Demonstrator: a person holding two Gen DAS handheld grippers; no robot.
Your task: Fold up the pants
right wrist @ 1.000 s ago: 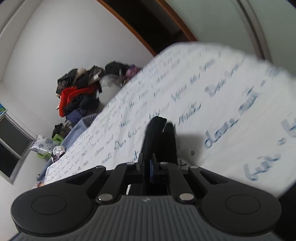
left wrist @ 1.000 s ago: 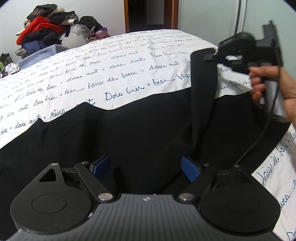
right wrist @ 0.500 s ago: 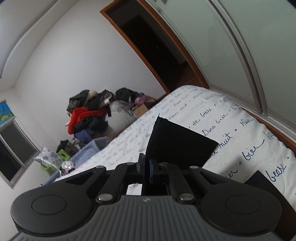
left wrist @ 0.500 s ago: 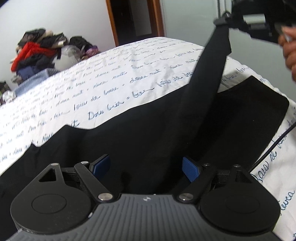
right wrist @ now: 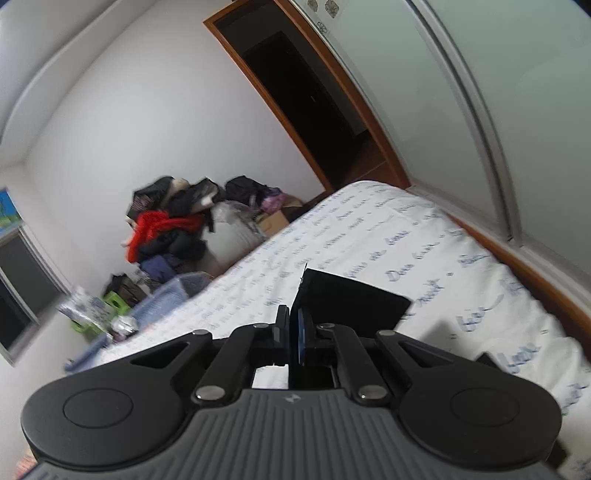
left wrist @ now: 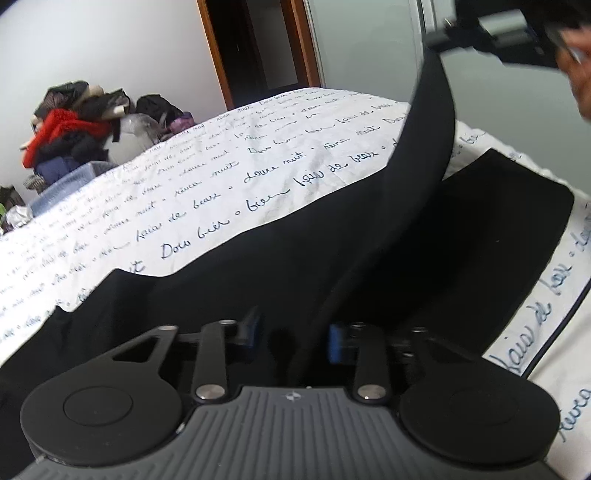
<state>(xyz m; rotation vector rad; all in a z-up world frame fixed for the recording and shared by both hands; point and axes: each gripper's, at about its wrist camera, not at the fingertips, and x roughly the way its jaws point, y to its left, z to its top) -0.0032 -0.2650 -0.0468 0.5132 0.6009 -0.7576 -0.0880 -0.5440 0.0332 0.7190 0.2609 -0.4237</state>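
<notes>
Black pants (left wrist: 295, 266) lie spread across the bed. One leg hem is lifted high and stretches up to my right gripper (left wrist: 436, 35) at the top right of the left wrist view. In the right wrist view my right gripper (right wrist: 293, 338) is shut on the black hem (right wrist: 351, 302), which sticks out ahead of its fingers. My left gripper (left wrist: 293, 338) hovers low over the pants, its blue pads (left wrist: 336, 341) partly closed with a gap between them. A fold of the raised leg runs down between the fingers; whether they touch it I cannot tell.
The bed sheet (left wrist: 221, 177) is white with blue script. A pile of clothes (left wrist: 70, 125) sits beyond the far bed corner, also in the right wrist view (right wrist: 166, 229). A dark doorway (right wrist: 314, 110) and a frosted wardrobe door (right wrist: 498, 92) stand to the right.
My right gripper has lifted the pant leg hem higher above the bed. My left gripper's fingers have moved closer together over the pants.
</notes>
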